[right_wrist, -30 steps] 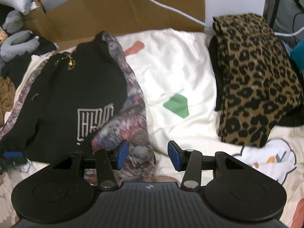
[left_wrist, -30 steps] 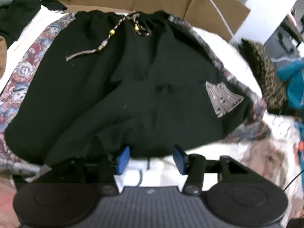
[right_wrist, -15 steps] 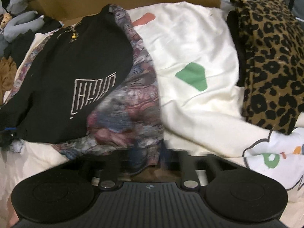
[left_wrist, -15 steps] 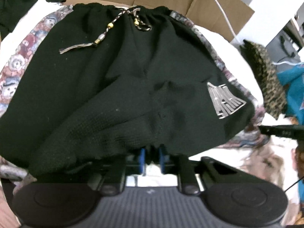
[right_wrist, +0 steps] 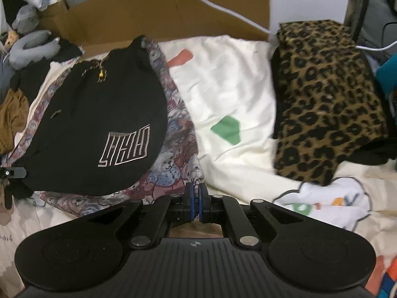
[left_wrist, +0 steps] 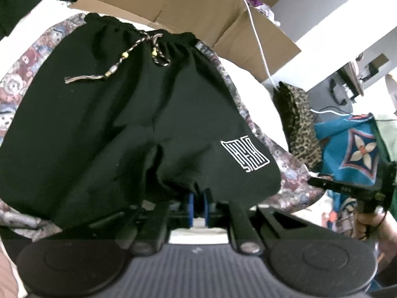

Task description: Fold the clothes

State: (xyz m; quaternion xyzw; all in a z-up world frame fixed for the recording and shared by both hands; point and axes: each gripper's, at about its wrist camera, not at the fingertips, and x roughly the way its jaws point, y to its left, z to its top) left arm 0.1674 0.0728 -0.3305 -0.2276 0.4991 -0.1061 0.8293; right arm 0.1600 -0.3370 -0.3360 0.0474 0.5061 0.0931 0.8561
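Left wrist view: the black shorts (left_wrist: 119, 129) lie spread over a teddy-bear print cloth (left_wrist: 17, 74), waistband away from the camera, with the braided drawstring (left_wrist: 116, 69) trailing across the fabric and a white maze-like logo (left_wrist: 244, 157) near the right leg hem. The left gripper (left_wrist: 197, 204) has its blue pads drawn nearly together on the lower hem of the shorts, at the crotch. A cardboard box (left_wrist: 188, 7) stands behind (a white cable runs down over it).

Right wrist view: the right gripper (right_wrist: 197, 204) is pinched tight on the near edge of the teddy-bear print cloth (right_wrist: 173, 168), just beside the shorts' (right_wrist: 99, 114) logo corner. A cream sheet (right_wrist: 223, 94) with green and red patches covers the bed, and a folded leopard-print garment (right_wrist: 325, 99) rests well apart to the right.
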